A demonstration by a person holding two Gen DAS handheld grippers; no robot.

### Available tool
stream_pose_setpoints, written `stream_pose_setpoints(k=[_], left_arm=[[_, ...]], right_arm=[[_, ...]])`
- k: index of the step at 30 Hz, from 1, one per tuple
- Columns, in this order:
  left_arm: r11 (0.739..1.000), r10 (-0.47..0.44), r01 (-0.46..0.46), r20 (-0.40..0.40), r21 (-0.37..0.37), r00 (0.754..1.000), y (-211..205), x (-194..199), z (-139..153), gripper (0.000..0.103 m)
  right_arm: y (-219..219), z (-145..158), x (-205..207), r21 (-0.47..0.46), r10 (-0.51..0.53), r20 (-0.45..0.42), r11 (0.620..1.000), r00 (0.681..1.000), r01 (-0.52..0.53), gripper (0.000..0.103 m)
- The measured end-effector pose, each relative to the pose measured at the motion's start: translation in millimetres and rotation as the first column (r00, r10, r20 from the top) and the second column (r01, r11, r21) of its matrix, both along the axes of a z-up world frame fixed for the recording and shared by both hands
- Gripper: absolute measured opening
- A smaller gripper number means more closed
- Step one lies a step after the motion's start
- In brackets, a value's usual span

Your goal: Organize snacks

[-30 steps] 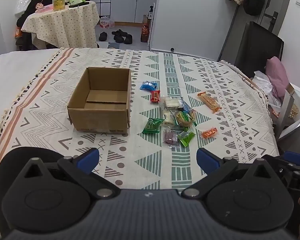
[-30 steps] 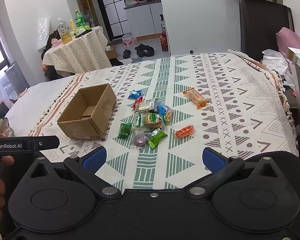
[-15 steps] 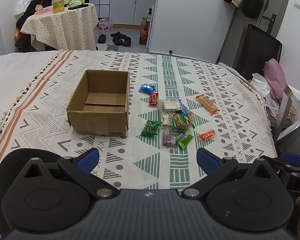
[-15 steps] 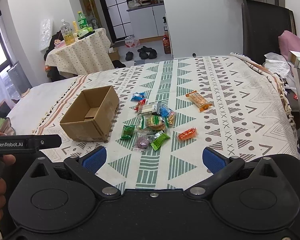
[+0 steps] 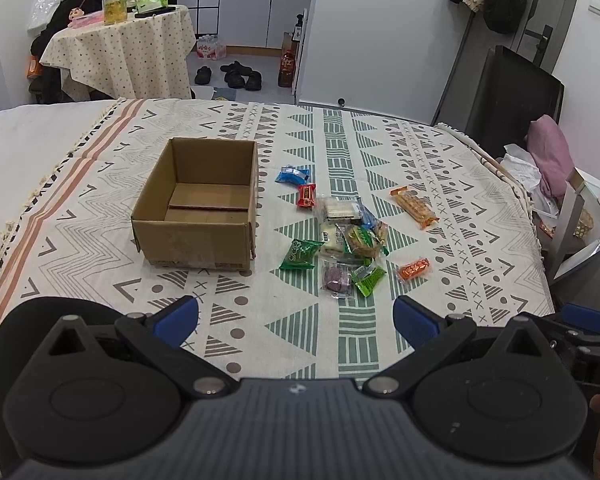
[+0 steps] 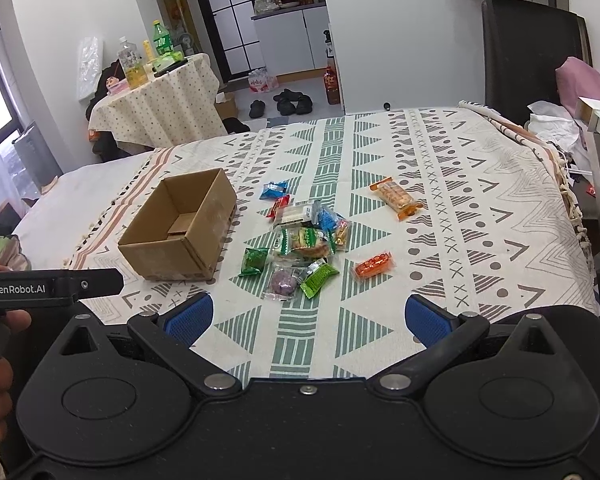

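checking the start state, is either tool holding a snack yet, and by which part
Nothing is held. The left tool and right tool are both open and empty; the snacks lie on the bed beside the box.

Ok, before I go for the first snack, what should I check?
1. Cardboard box upright and open, nothing inside it: ok.
2. Left tool open, nothing between its fingers: ok.
3. Right tool open, nothing held: ok.
4. Snack pile in plain view beside the box: ok.
5. Nearest picks lie free: light green packet and orange packet: ok.
6. Middle of the pile overlaps, so one packet alone may be hard to pick: not ok.
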State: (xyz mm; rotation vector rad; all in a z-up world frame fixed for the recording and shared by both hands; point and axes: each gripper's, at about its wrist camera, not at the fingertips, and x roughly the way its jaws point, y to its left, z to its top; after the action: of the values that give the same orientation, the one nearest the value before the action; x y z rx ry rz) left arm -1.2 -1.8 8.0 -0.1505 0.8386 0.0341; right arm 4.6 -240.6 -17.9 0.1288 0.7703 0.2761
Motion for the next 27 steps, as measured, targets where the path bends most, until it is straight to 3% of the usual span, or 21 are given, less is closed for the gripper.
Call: stream_pose_setpoints(k=[27], left_arm=[[1.0,0.01,-0.01,0.001,-0.008,1.0,6.4,-2.8,1.1,0.103]], right_arm=[[1.8,1.4,1.9,-0.01,0.009,0.003,1.0,1.0,-0.009,0.103]])
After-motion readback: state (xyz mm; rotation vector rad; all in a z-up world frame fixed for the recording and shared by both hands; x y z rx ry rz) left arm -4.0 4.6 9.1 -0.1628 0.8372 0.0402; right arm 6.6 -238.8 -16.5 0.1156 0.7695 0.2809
